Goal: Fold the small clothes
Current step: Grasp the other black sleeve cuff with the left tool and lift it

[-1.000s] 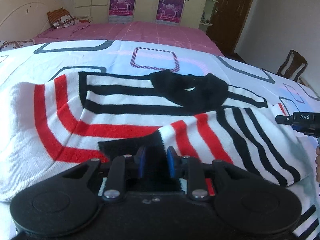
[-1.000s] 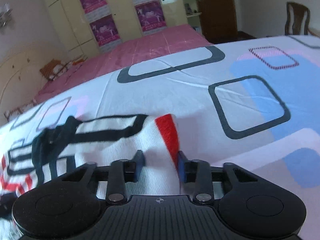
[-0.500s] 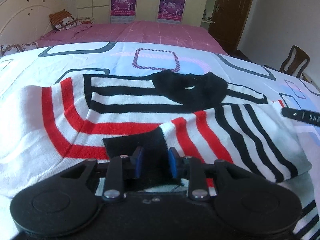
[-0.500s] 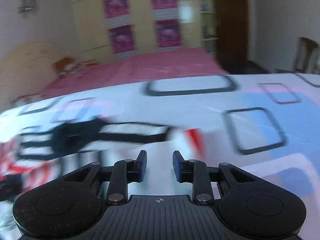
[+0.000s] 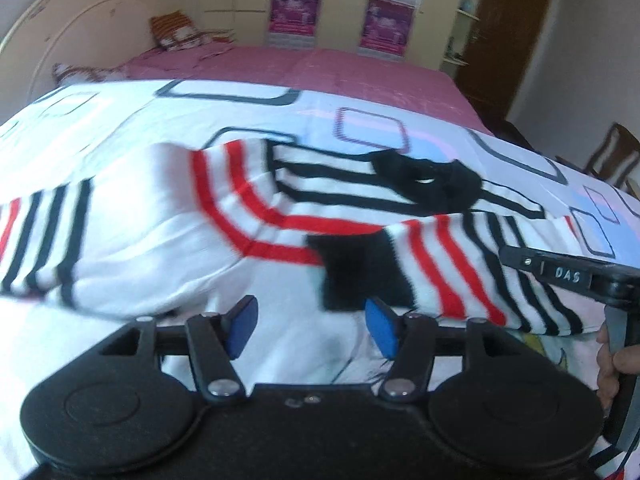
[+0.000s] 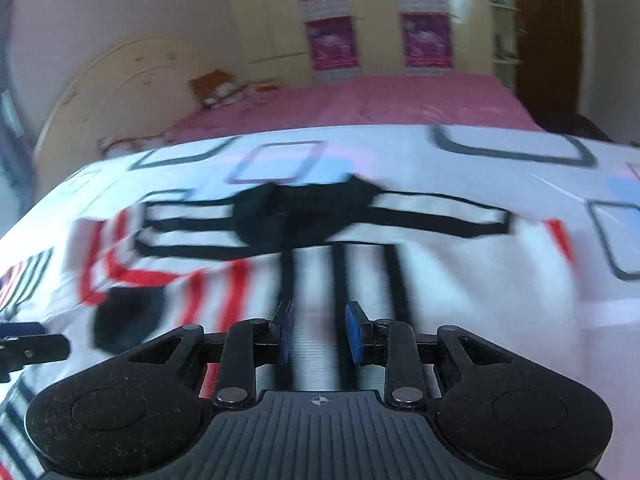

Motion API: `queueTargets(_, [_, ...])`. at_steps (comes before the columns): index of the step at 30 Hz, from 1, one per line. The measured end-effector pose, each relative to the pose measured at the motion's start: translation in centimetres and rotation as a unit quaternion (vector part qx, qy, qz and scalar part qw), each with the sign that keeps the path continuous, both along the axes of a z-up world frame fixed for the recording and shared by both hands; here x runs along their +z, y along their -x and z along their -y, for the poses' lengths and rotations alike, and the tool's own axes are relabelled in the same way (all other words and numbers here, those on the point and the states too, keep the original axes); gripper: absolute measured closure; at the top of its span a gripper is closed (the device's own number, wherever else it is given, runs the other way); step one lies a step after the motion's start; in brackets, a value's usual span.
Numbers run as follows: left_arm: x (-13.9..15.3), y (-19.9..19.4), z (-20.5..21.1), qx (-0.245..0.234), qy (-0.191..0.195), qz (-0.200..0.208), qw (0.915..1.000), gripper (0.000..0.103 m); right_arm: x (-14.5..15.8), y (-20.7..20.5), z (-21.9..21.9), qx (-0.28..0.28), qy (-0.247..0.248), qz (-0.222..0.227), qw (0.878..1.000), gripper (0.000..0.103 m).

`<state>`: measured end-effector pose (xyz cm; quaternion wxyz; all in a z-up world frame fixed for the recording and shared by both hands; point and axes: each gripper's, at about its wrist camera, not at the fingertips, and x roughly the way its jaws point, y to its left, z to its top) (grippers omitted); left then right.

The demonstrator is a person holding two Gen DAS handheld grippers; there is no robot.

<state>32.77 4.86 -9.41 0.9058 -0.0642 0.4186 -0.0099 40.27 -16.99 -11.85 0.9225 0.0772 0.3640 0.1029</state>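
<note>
A small white sweater [image 5: 160, 240] with red and black stripes and a black collar [image 5: 424, 180] lies on the bed. One sleeve, ending in a black cuff [image 5: 360, 272], is folded across its body. My left gripper [image 5: 312, 326] is open and empty, just short of the cuff. My right gripper [image 6: 318, 332] is open and empty above the sweater [image 6: 440, 280], which is blurred in that view. The right gripper also shows at the right edge of the left wrist view [image 5: 568, 276].
The sweater lies on a white sheet [image 5: 120, 120] printed with rounded squares. A pink bedspread [image 5: 300, 68] and a pillow [image 5: 176, 32] lie beyond it. A wooden chair [image 5: 612, 156] stands at the far right. Wardrobes with posters [image 6: 332, 40] line the back wall.
My left gripper opened and let go of the black cuff, which now lies on the sweater. My right gripper released the sleeve earlier and swung left over the sweater.
</note>
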Motion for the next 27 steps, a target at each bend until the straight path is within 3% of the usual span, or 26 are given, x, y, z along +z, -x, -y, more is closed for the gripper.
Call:
queueTargets(7, [-0.3,2.0,-4.0,0.035,0.007,-0.006,0.9993,0.043,-0.6,-1.0,-5.9,0.031,-0.003,-0.011,0.999,0.075])
queueTargets(10, [-0.7,2.1,-5.7,0.04,0.019,-0.007,0.999,0.043,-1.4,-1.5,-7.9,0.033,0.039,-0.02,0.999,0.075])
queueTargets(14, [-1.1,2.4,-9.2,0.055,0.037,-0.011,0.9977,0.041,-0.5,-1.7,-9.8,0.021,0.011,-0.004,1.0,0.075])
queueTargets(18, [-1.8,2.7,-13.9,0.09,0.04,-0.018,0.9949,0.041,-2.0,-1.9,-13.5,0.029,0.049,-0.008,0.998,0.075])
queueTargets(20, [-2.2,2.9,-16.8,0.116,0.048,-0.022,0.9918,0.041,-2.0,-1.9,-14.6,0.029,0.078,0.001,0.997,0.075])
queueTargets(24, [-2.7,3.5,-22.6,0.174,0.064,-0.024,0.9824,0.041,-1.4,-2.4,-14.1,0.006,0.033,-0.001,0.999,0.075])
queueTargets(27, [-3.0,3.6,-26.0,0.209,0.078,-0.019,0.9747,0.041,-2.3,-2.6,-14.7,-0.003,0.05,-0.007,0.999,0.075])
